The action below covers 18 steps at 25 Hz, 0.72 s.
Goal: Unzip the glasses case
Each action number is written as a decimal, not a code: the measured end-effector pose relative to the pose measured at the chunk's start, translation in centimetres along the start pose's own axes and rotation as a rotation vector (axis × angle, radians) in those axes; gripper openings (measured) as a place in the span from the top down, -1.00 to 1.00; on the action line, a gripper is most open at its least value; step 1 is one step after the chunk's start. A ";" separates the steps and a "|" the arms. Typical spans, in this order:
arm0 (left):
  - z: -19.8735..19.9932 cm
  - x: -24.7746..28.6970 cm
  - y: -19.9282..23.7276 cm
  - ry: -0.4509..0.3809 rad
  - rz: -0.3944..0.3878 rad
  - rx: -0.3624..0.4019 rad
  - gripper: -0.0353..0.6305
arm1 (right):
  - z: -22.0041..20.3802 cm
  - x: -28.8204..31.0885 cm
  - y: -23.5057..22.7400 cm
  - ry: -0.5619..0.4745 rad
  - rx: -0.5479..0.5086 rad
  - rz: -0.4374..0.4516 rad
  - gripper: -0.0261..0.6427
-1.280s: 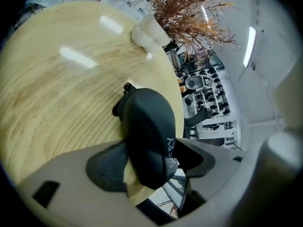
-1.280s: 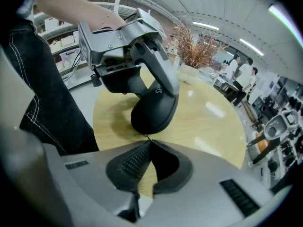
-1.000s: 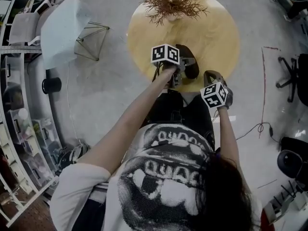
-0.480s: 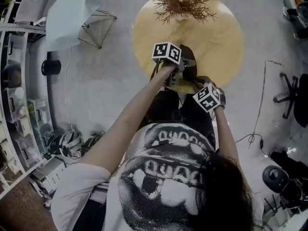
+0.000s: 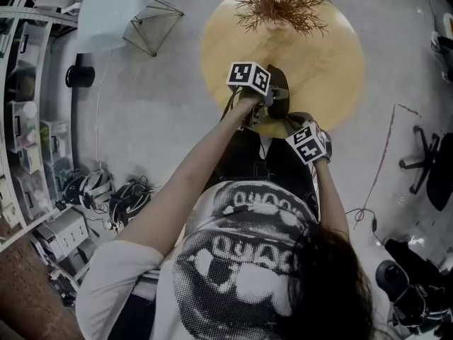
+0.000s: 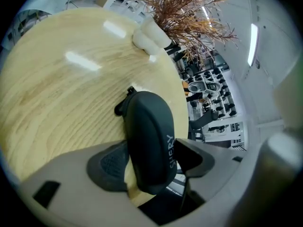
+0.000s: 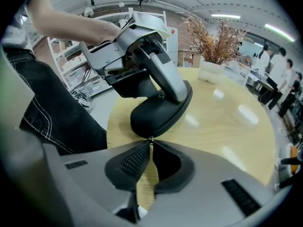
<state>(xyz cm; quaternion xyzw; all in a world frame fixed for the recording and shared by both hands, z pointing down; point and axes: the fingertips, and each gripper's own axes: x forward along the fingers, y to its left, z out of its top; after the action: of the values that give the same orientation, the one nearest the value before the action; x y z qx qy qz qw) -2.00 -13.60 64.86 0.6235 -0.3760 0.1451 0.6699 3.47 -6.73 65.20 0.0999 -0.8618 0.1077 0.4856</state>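
A dark oval glasses case lies on the round wooden table, near its front edge. My left gripper is shut on the case across its width, with the pads against both of its sides. My right gripper points steeply down at the case's near end. Its jaws have just been closing, and their tips now pinch the small metal zipper pull. In the head view the right gripper sits just right of and below the left one.
A dried plant in a white vase stands at the table's far side. Shelving and cables with gear line the floor at left. An office chair stands at right. People stand in the distance.
My right gripper has moved left to the case's near end and tilted downward. The left gripper has stayed on the case. The head view has shifted slightly.
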 end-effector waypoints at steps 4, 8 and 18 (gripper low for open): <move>0.1 -0.3 -0.1 -0.007 0.007 -0.002 -0.05 | 0.4 -0.3 -0.9 0.009 -0.060 0.010 0.85; 0.0 -0.2 -0.1 -0.014 0.009 -0.002 -0.05 | 0.8 -0.4 -2.3 0.007 -0.095 0.015 0.86; 0.1 -0.3 -0.2 -0.040 0.011 -0.004 -0.05 | 3.0 0.4 -5.2 0.015 -0.317 0.106 0.92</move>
<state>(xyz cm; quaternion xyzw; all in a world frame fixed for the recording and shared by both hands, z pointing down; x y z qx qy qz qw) -2.08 -13.65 64.49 0.6228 -0.3932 0.1353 0.6627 2.23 -12.57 64.47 -0.0242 -0.8684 -0.0033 0.4953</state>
